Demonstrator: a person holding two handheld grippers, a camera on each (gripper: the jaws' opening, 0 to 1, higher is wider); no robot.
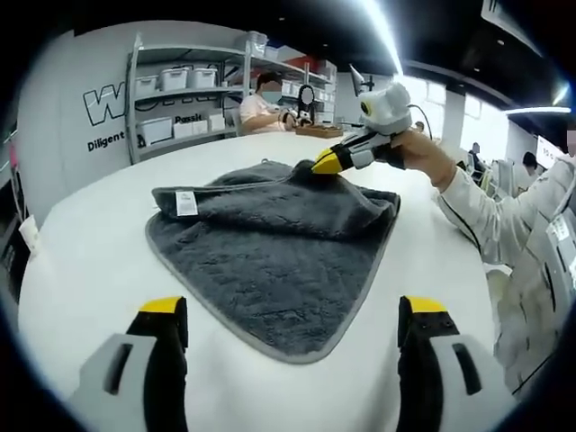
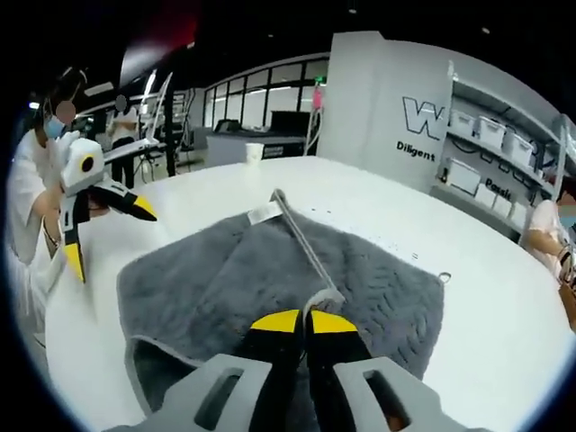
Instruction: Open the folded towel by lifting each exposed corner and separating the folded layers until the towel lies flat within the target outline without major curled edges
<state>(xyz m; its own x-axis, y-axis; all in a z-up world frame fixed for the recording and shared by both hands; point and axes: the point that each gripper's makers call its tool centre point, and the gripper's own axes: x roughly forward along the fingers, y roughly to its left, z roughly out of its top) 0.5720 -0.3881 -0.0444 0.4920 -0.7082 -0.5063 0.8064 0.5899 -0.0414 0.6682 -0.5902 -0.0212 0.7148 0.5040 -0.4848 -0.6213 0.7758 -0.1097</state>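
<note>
**Right hand-held gripper pinches the far fold; left one waits open at the near edge**

We see the grey towel (image 1: 270,243) lying folded near the middle of the white desk (image 1: 81,270). In the left gripper view its rounded near corner points toward us, between our own two jaws, and the folded upper layer sits at the far side with a white label (image 1: 186,202) on its left end.

The right hand-held gripper (image 1: 326,163) reaches in from the far right, its yellow tips together at the raised far edge of the top layer. In the right gripper view the right hand-held gripper (image 2: 301,321) is closed on the trimmed edge of that layer, though how much cloth it holds we cannot quite tell. The hem runs straight away from those tips toward the label (image 2: 265,213).

The left hand-held gripper (image 1: 297,315) has its jaws apart, just short of the near corner and holding nothing; it is the nearer one to that corner.

We judge the coming move to be peeling the pinched layer back.

Shelves with white bins (image 1: 175,79) line the wall, and other people work at benches beyond.
</note>
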